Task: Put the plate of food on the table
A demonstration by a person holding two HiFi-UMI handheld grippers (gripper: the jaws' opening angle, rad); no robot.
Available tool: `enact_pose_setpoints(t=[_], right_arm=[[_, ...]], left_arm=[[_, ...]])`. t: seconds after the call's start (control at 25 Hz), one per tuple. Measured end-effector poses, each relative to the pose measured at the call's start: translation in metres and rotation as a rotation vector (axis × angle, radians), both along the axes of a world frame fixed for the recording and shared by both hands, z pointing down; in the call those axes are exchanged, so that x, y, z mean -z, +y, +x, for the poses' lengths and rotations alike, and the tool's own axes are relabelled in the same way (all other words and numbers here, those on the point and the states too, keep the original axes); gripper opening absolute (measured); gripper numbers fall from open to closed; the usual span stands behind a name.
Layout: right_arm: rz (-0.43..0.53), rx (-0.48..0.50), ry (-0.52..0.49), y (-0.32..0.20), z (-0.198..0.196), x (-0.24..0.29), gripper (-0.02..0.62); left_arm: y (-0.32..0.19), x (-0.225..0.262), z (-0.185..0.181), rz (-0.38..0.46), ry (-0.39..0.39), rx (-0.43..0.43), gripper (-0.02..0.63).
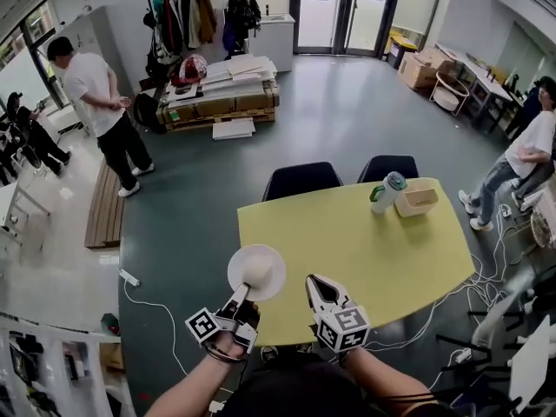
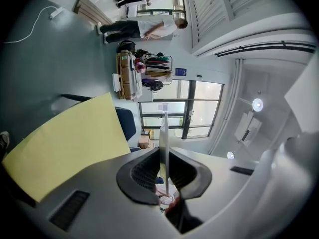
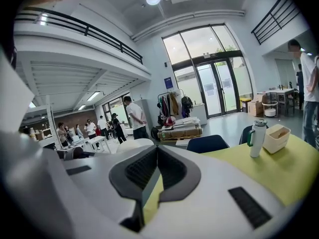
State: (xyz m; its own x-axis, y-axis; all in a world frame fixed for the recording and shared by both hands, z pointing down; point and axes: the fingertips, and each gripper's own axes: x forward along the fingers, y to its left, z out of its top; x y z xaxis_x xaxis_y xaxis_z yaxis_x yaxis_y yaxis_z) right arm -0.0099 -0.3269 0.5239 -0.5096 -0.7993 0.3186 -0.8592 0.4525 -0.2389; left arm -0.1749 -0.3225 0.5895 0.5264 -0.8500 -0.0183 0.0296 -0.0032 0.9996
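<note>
Grey-green floor throughout the hall, with a yellow table [image 1: 365, 241] at centre and two dark chairs [image 1: 301, 179] pushed against its far edge.

Table top: carries a white bottle [image 1: 387, 192] with a green handle, upright near the far right corner, and a cream box [image 1: 416, 201] just beside it on the right.

Left gripper [image 1: 236, 301]: clamps the near rim of a white plate [image 1: 256, 270]. Jaws drawn almost together, with only the thin rim between the pads, seen edge-on in the left gripper view. Held firmly, no gap visible at either pad.

Plate: sits at the near left edge of the table, partly over the yellow top and partly overhanging the floor. Bears a pale lump of food [image 1: 258, 274] at its middle; kind not determinable. Cannot confirm contact between plate and table.

Right gripper [image 1: 314, 283]: hovers over the near edge of the table, just right of the plate and apart from it. Jaw tips together, holding nothing.

Background: a clothes rack [image 1: 187, 11] and a stacked pallet [image 1: 221, 94] at the far wall; a person in a white shirt [image 1: 104, 102] standing at far left, well apart from the table.
</note>
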Motion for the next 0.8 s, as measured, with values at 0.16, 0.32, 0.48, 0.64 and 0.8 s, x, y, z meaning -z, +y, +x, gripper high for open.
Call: enact_pose_setpoints(t=[0.16, 0.32, 0.48, 0.64, 0.8], right_arm=[[-0.015, 0.022, -0.006, -0.023, 0.002, -0.009, 0.012], [-0.033, 0.024, -0.007, -0.038, 0.008, -0.02, 0.012], [-0.035, 0.019, -0.001, -0.057, 0.015, -0.03, 0.012], [-0.029, 0.032, 0.007, -0.069, 0.02, -0.042, 0.012], [-0.013, 0.054, 0.034, -0.075, 0.021, -0.053, 0.012]], left_arm=[[-0.031, -0.021, 0.0, -0.017, -0.02, -0.007, 0.034], [-0.07, -0.048, -0.005, -0.025, -0.035, 0.004, 0.034], [-0.117, -0.079, -0.005, -0.03, -0.035, 0.025, 0.034], [-0.159, -0.116, -0.001, -0.047, -0.038, 0.043, 0.034], [-0.197, -0.16, -0.003, -0.088, -0.062, 0.07, 0.034]])
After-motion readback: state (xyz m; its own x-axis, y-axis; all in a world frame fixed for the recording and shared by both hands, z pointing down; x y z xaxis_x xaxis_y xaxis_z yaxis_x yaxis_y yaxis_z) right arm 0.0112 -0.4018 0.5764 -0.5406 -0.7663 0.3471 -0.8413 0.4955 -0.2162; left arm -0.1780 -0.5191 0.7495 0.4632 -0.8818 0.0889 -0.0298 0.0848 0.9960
